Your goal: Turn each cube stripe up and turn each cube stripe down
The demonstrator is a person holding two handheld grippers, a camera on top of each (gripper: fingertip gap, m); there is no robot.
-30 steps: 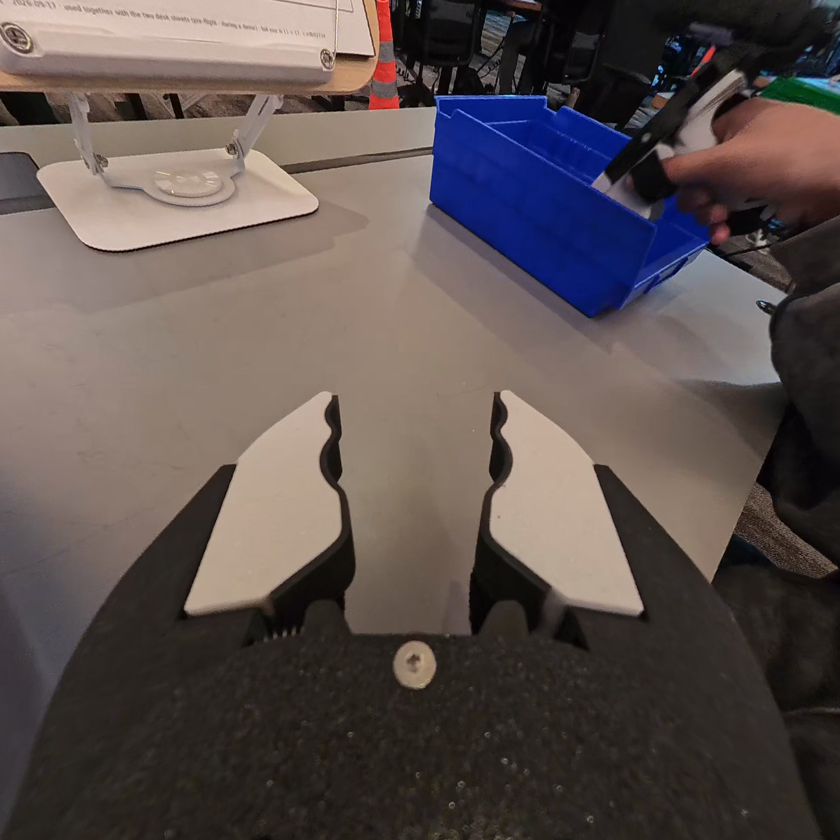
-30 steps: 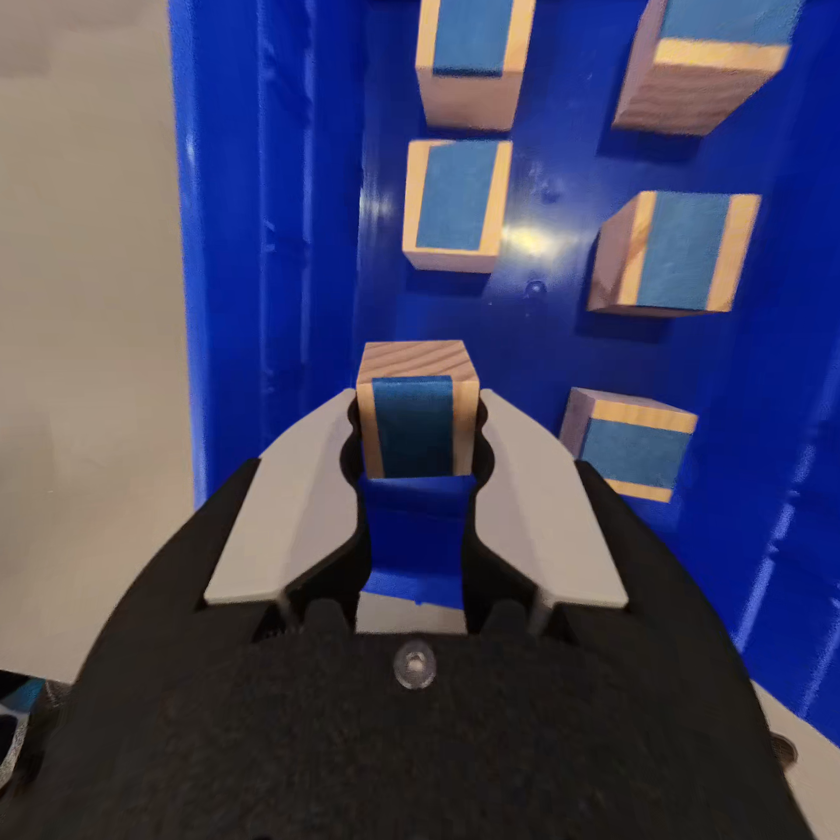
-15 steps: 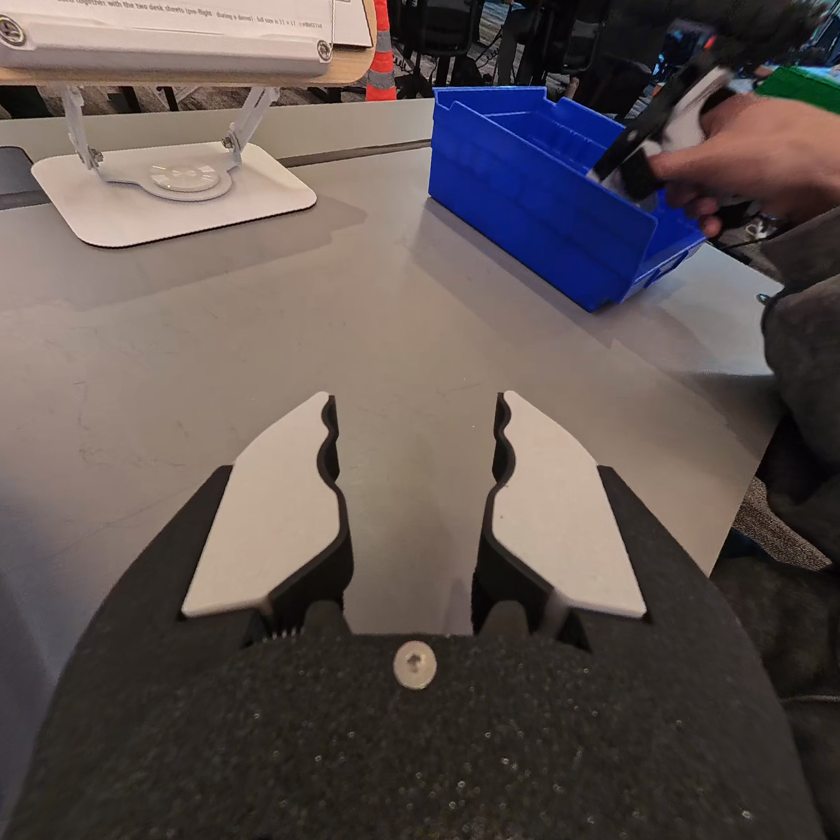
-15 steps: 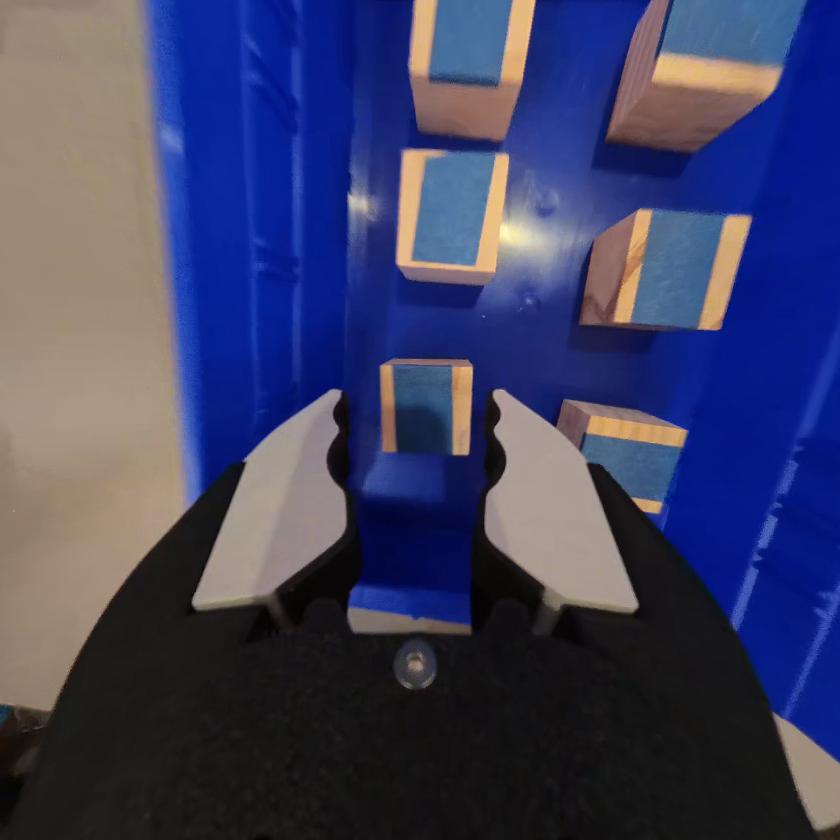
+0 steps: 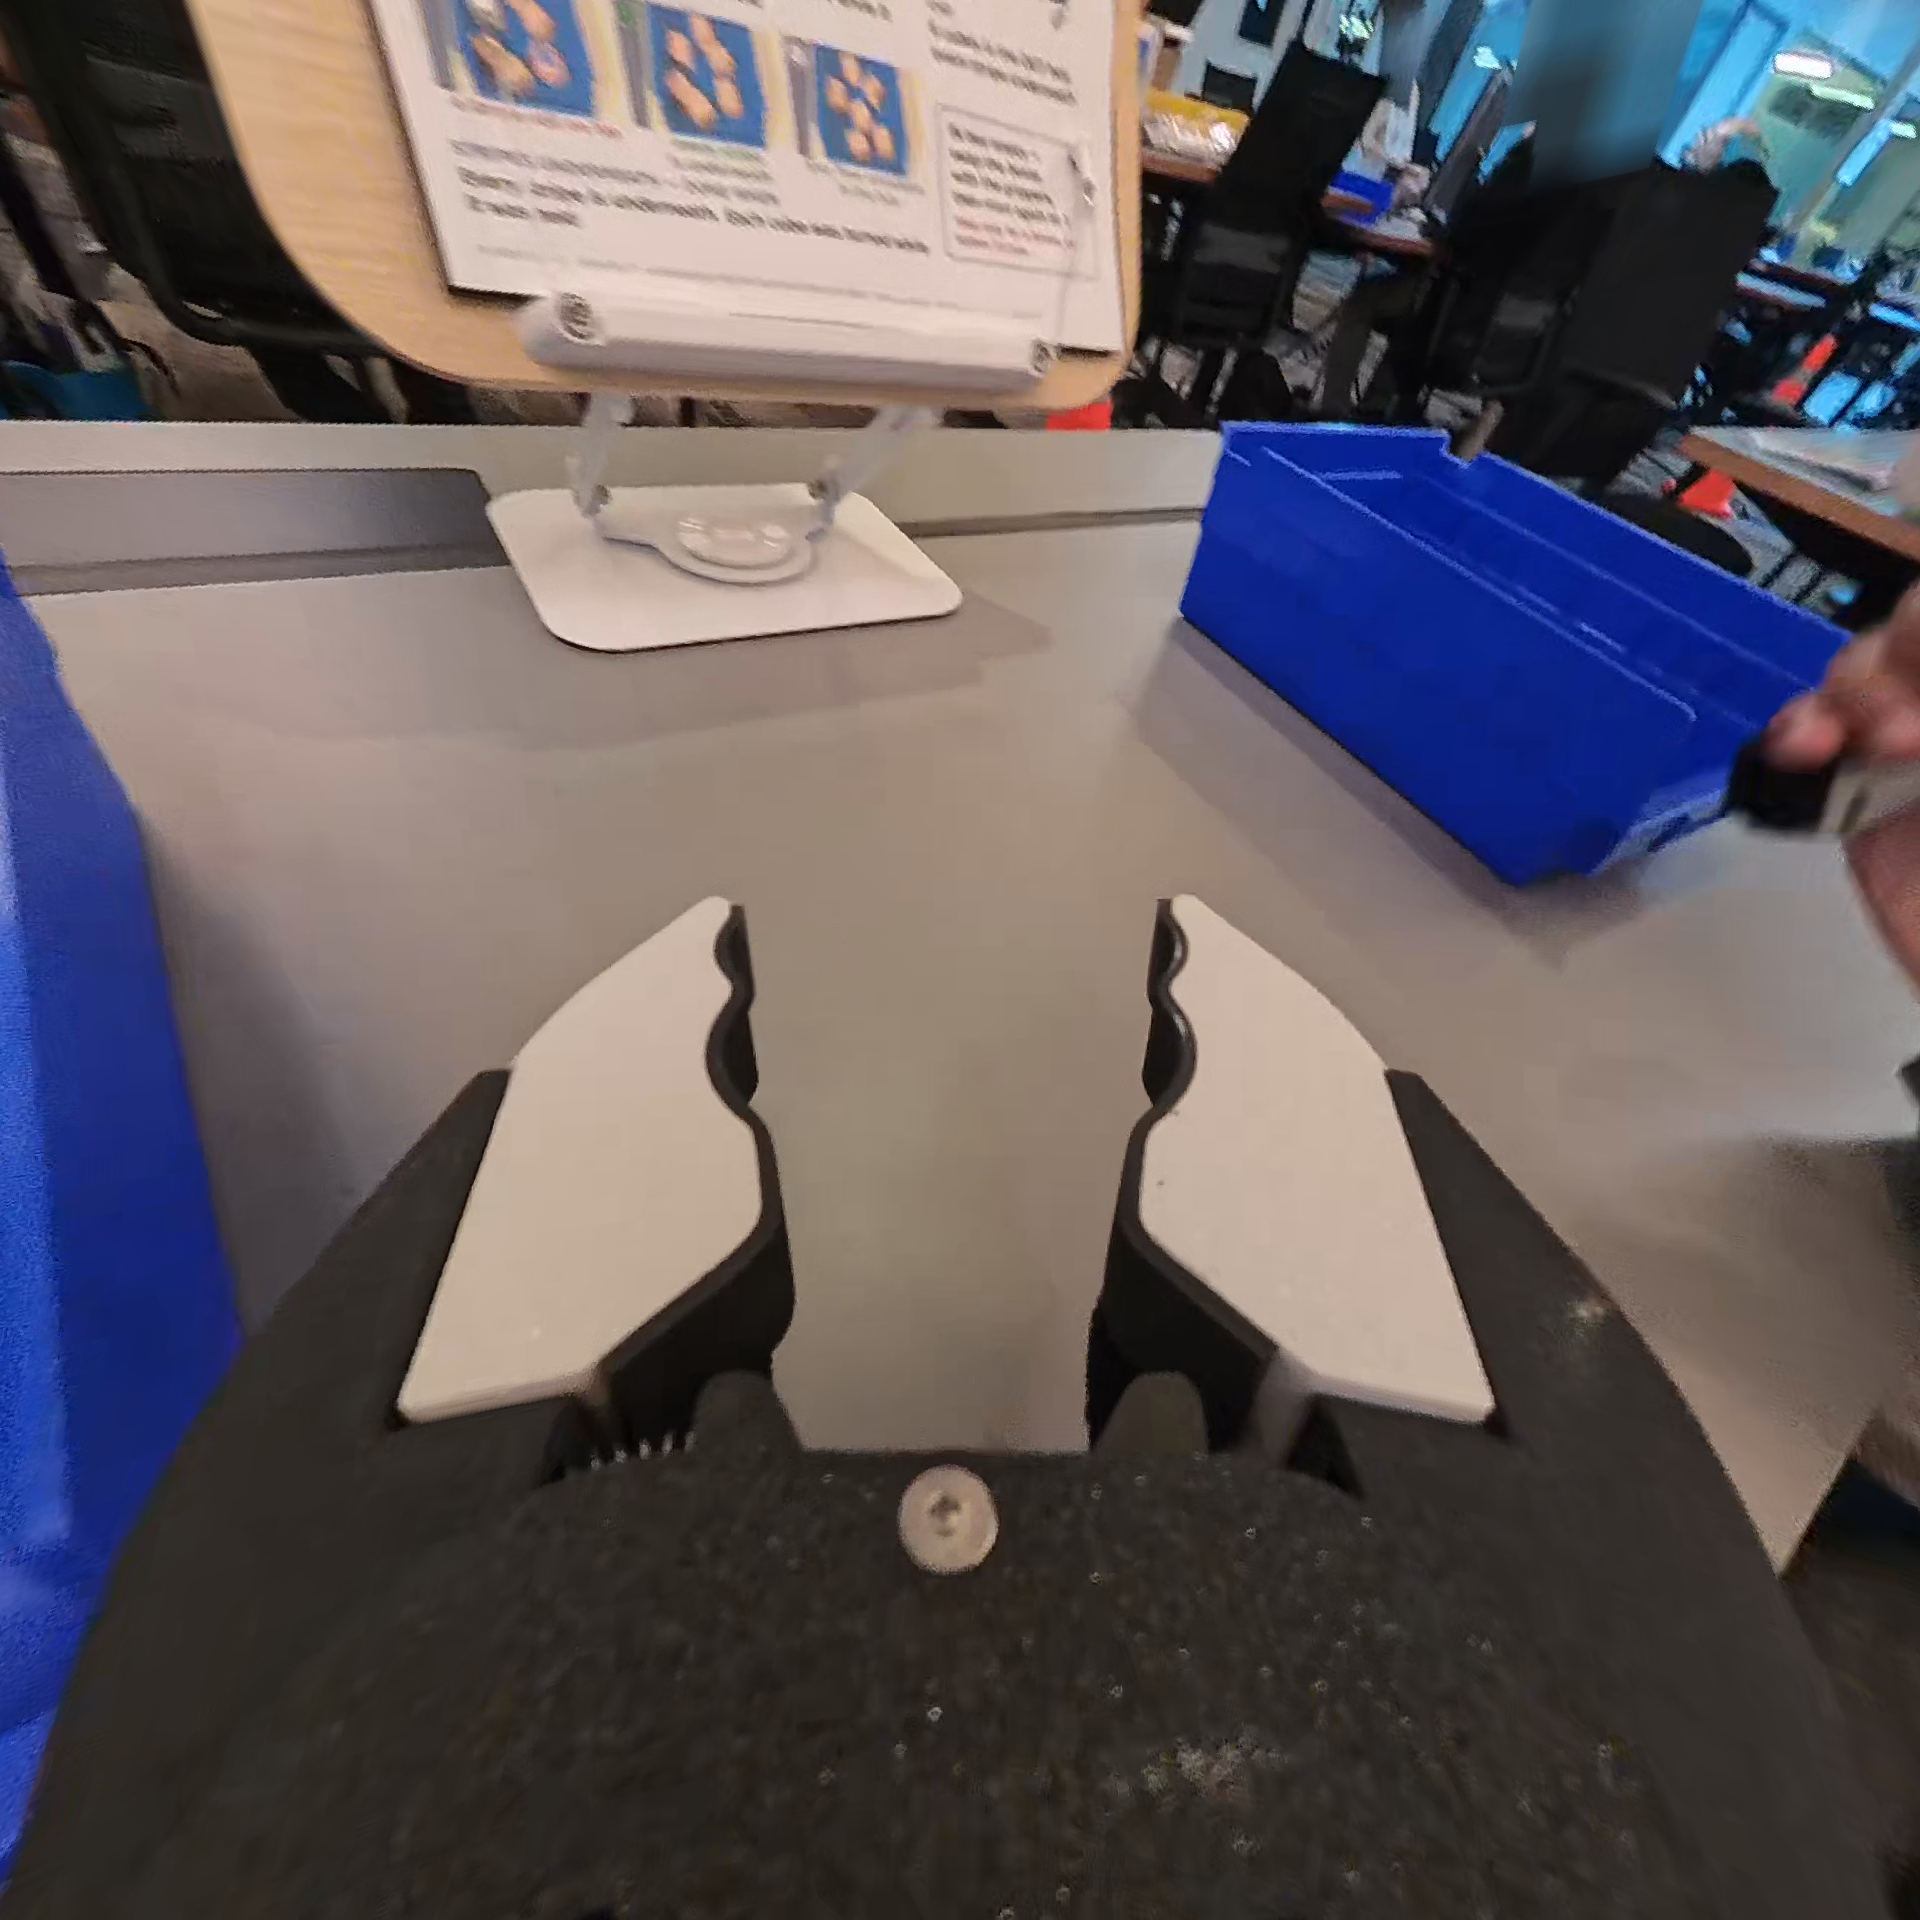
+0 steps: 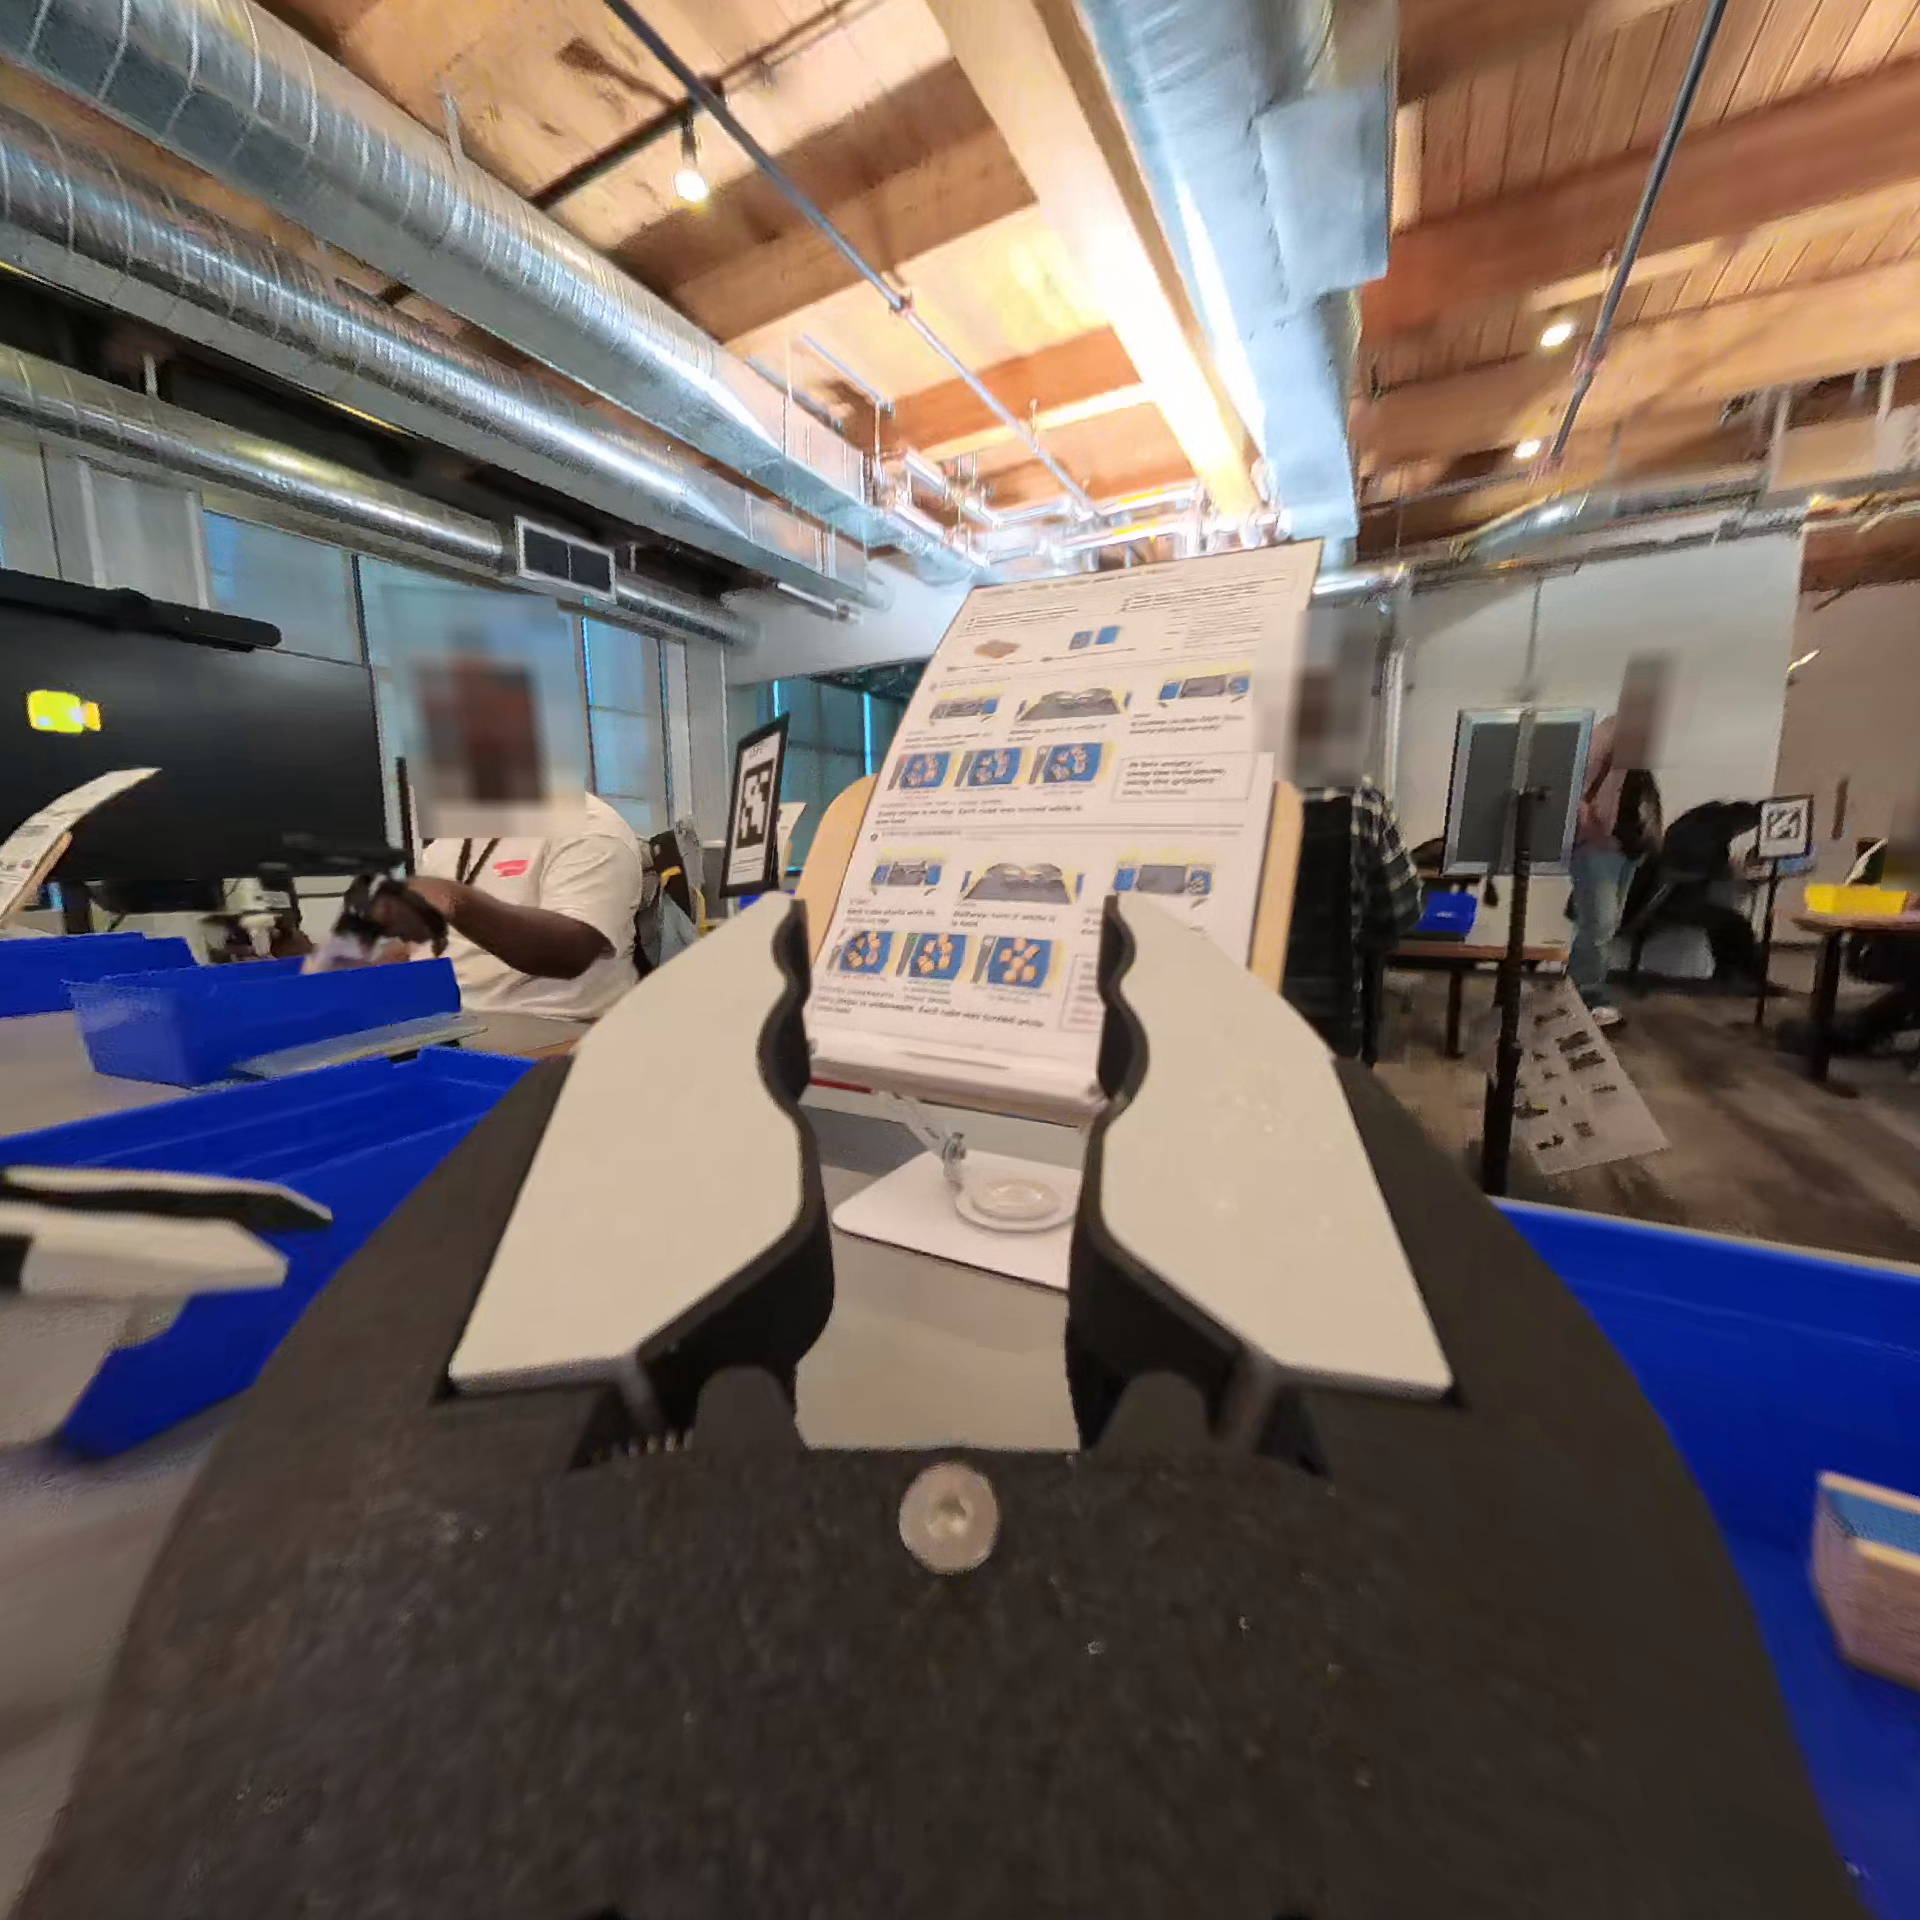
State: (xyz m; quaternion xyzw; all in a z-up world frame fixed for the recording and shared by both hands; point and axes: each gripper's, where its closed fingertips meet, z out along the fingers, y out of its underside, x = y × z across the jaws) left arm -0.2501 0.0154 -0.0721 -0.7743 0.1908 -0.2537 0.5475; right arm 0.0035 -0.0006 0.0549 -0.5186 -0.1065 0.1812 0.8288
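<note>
My left gripper (image 5: 945, 914) is open and empty, low over the grey table (image 5: 935, 790). The blue bin (image 5: 1455, 644) stands at the right in the left wrist view, and its inside is hidden there. My right gripper (image 6: 951, 914) is open and empty, raised and pointing at the instruction sheet on its stand (image 6: 1049, 862). In the right wrist view the bin's wall (image 6: 1766, 1403) shows at the lower right. One wooden cube (image 6: 1870, 1579) with a blue stripe on top shows at the frame edge. The other cubes are out of view.
The sheet stand's white base (image 5: 727, 561) sits at the back of the table. A second blue bin (image 6: 260, 1143) stands at the left, with my left gripper's fingers (image 6: 156, 1247) in front of it. A hand (image 5: 1849, 717) holds the right gripper at the bin's near end. People work at other tables behind.
My right gripper opened and left the striped cube in the bin, then lifted out and tilted up toward the sheet stand. My left gripper opened a little wider and turned to the left.
</note>
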